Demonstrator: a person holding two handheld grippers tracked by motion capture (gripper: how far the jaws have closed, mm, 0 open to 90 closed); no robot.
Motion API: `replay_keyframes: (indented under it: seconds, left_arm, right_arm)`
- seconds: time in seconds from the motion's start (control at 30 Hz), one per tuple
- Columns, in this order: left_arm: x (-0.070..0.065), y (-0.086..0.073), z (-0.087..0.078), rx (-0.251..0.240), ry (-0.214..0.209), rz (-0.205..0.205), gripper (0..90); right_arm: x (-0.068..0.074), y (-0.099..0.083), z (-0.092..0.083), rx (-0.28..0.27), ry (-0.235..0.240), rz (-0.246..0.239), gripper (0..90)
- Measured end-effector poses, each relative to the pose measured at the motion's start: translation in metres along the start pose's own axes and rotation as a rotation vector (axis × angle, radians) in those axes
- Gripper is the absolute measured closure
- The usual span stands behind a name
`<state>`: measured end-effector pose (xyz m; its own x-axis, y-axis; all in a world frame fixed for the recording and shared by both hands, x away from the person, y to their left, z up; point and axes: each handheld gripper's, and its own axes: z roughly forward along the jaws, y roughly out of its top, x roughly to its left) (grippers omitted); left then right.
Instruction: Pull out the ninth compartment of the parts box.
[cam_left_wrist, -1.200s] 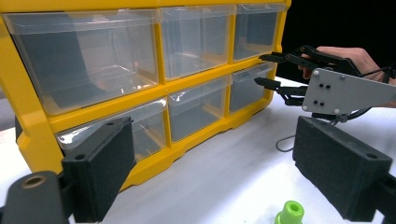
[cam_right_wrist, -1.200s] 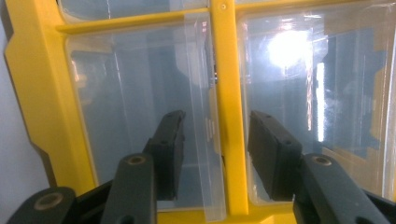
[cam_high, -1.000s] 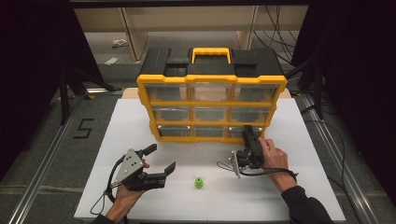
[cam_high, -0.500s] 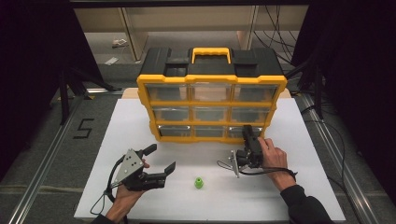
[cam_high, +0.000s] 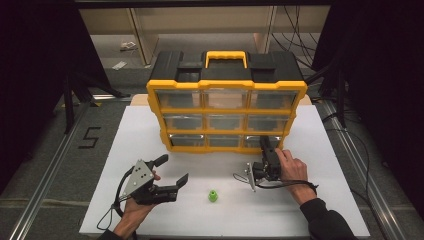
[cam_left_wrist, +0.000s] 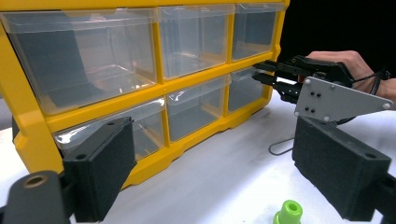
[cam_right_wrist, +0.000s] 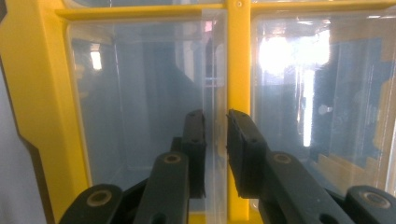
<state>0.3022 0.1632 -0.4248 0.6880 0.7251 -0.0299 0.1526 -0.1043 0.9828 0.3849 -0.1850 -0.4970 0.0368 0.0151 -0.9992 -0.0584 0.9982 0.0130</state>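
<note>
Right tool (cam_high: 263, 145): jaws just closing around the clear lip of the bottom-right drawer (cam_high: 263, 141), directly ahead.
Drawer axis: slides out toward the person.
Left tool (cam_high: 172, 170): spread, empty, well apart.
Green piece (cam_high: 213, 195): on surface (cam_high: 325, 150), between tools.

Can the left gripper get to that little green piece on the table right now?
Probably yes. The left gripper has its jaws open, and the green piece lies on bare white table just beside it, with nothing between them.
</note>
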Motion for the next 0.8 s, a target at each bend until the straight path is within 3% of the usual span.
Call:
replay_keyframes:
  seconds: [0.8]
  left_arm:
    - [-0.0003,0.0003,-0.0001,-0.002,-0.004,0.003,13.1]
  right_arm:
    - [0.0048,-0.0001,-0.003,-0.014,-0.041,-0.055,80.3]
